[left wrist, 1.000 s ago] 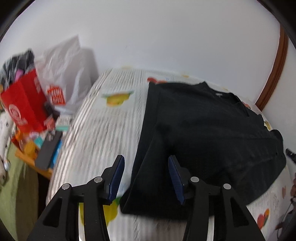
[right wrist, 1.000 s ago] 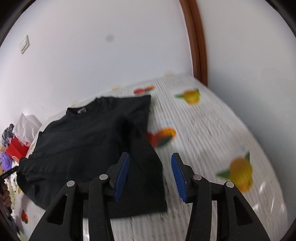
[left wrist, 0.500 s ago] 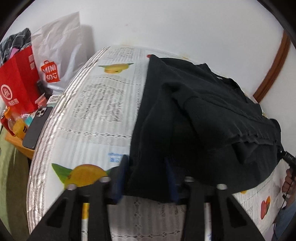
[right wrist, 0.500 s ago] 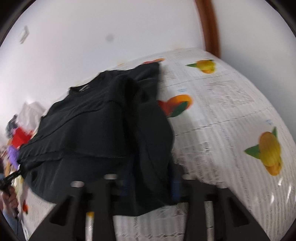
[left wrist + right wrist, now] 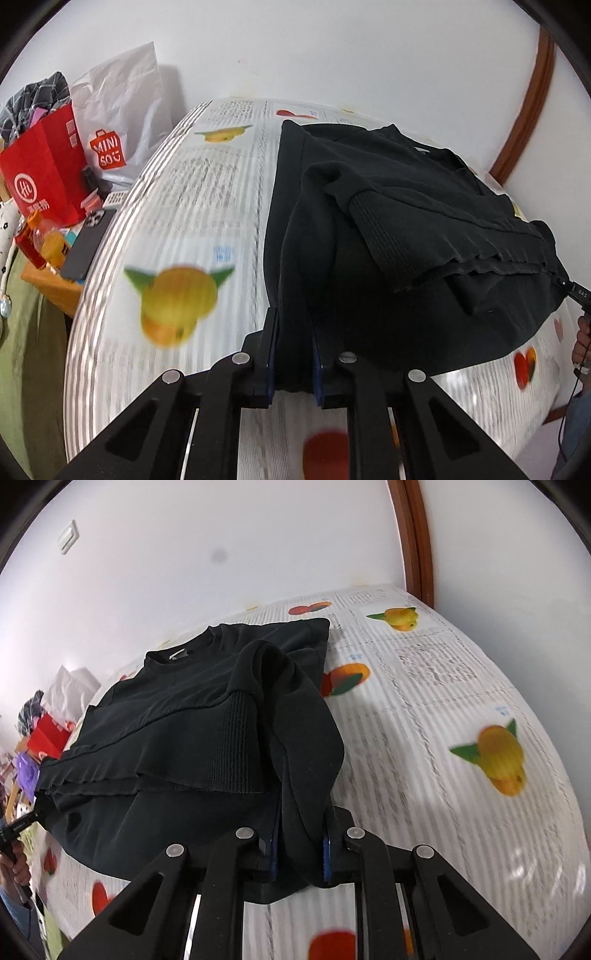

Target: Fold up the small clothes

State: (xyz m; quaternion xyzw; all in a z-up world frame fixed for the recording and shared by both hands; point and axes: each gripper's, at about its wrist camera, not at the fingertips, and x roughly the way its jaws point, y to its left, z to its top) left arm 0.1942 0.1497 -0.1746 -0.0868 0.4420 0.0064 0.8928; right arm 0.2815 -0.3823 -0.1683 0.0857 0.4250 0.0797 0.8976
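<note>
On the fruit-printed tablecloth (image 5: 207,206) lies the black sweatshirt (image 5: 406,236), its long axis running from the grippers at the hem away to the neckline, which points toward the white wall (image 5: 332,48). Its collar with a small pale label (image 5: 178,654) sits at the far end. The left gripper (image 5: 293,343) has its jaws drawn narrow onto the near left hem corner, black cloth filling the gap between the blue pads. The right gripper (image 5: 299,843) is pinched the same way on the near right corner. Both corners are raised off the tablecloth, so the lower body bows up and sags between them. A sleeve with a ribbed cuff (image 5: 236,738) lies folded across the chest, its cuff edge hanging over the lifted part. The fabric is plain, matte and softly creased.

Beside the tablecloth's left edge, a red paper bag (image 5: 44,173), a white Miniso bag (image 5: 118,110) and a dark phone (image 5: 86,243) crowd a lower surface. The hem itself is hidden between the jaws, and the fruit prints nearest the grippers are smeared by blur.
</note>
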